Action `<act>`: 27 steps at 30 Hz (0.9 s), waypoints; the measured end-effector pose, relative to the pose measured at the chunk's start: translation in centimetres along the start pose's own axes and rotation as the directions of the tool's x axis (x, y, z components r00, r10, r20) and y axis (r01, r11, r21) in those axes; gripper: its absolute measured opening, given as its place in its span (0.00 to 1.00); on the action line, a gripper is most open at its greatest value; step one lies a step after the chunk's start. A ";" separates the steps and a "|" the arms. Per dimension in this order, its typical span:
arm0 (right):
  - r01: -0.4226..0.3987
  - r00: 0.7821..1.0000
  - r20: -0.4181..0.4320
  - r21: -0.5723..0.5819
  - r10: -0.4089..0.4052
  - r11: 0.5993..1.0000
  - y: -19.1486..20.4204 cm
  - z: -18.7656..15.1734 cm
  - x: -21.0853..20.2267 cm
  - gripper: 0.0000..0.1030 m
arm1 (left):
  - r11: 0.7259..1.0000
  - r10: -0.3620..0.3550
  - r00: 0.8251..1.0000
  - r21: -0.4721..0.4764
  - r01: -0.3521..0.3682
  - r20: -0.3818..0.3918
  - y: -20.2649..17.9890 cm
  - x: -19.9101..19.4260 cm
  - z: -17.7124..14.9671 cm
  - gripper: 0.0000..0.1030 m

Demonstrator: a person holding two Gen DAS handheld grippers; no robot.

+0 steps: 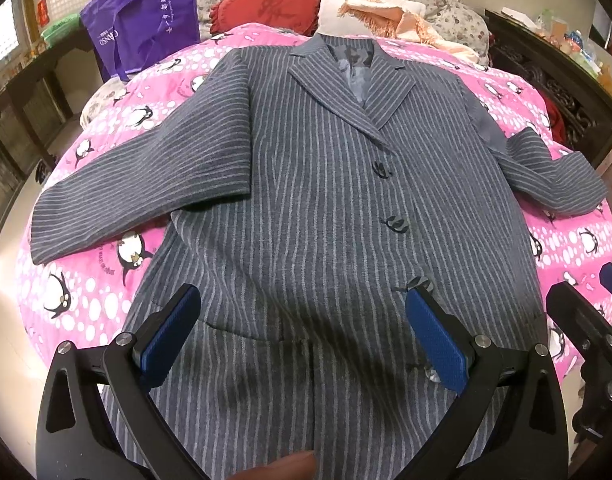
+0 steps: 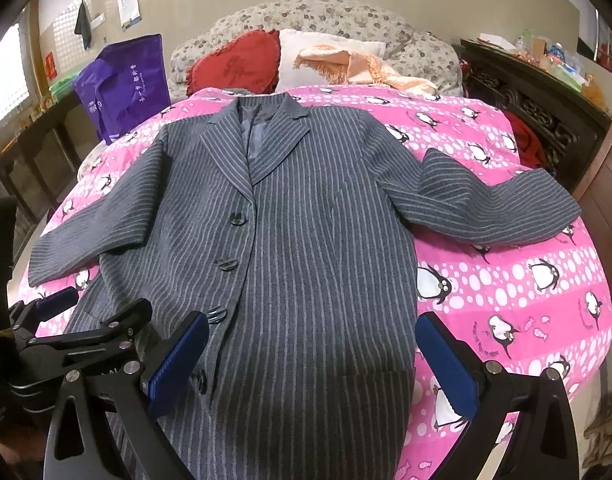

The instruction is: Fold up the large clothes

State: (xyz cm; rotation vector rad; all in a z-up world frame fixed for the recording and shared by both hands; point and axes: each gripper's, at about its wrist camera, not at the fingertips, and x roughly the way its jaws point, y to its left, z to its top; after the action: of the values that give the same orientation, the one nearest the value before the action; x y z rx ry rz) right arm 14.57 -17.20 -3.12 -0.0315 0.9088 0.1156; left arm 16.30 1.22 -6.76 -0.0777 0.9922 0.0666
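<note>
A long grey pinstriped coat (image 1: 306, 200) (image 2: 298, 240) lies face up and buttoned on a pink penguin-print quilt (image 1: 86, 300) (image 2: 506, 288), collar at the far end, both sleeves spread outward. My left gripper (image 1: 302, 320) hovers open above the coat's lower front, its blue pads (image 1: 436, 336) wide apart with nothing between them. My right gripper (image 2: 312, 352) is open too, above the coat's lower right part, one pad over the coat and the other over the quilt. Each gripper shows at the edge of the other's view: the right gripper (image 1: 586, 320) and the left gripper (image 2: 78, 324).
At the bed's head lie a red heart-shaped cushion (image 1: 266, 4), a white pillow (image 2: 330, 56) and a peach fringed cloth (image 2: 358, 64). A purple tote bag (image 1: 146, 24) stands at the far left. Dark wooden furniture (image 2: 546, 108) with clutter runs along the right side.
</note>
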 end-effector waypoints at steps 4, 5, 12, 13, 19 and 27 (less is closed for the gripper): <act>-0.003 1.000 0.008 -0.007 0.003 1.000 0.4 -0.1 -0.4 0.99 | 1.000 -0.001 1.000 -0.003 0.001 0.002 0.1 -0.3 -0.2 1.00; -0.003 1.000 0.010 -0.009 0.003 1.000 0.5 -0.1 -0.5 0.99 | 1.000 -0.002 1.000 -0.004 0.002 0.004 0.2 -0.4 -0.2 1.00; 0.002 1.000 0.019 -0.013 -0.002 1.000 0.9 -0.4 -1.4 0.99 | 1.000 -0.009 1.000 -0.009 0.010 0.013 0.4 -1.1 -0.4 1.00; 0.004 1.000 0.020 -0.014 -0.004 1.000 1.0 -0.4 -1.5 0.99 | 1.000 -0.012 1.000 -0.008 0.012 0.015 0.4 -1.2 -0.5 1.00; 0.016 1.000 0.019 -0.011 -0.016 1.000 0.8 -0.6 -1.9 0.99 | 1.000 -0.022 1.000 -0.006 0.022 0.019 0.2 -1.5 -0.7 1.00; 0.015 1.000 0.011 -0.010 -0.015 1.000 0.7 -0.8 -1.6 0.99 | 1.000 -0.016 1.000 -0.008 0.017 0.008 0.2 -1.1 -0.8 1.00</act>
State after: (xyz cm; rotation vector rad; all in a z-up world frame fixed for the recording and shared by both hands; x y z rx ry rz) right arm 12.87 -16.65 -2.29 -0.0469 0.8974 0.1065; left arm 15.06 1.30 -6.31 -0.0931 0.9831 0.0558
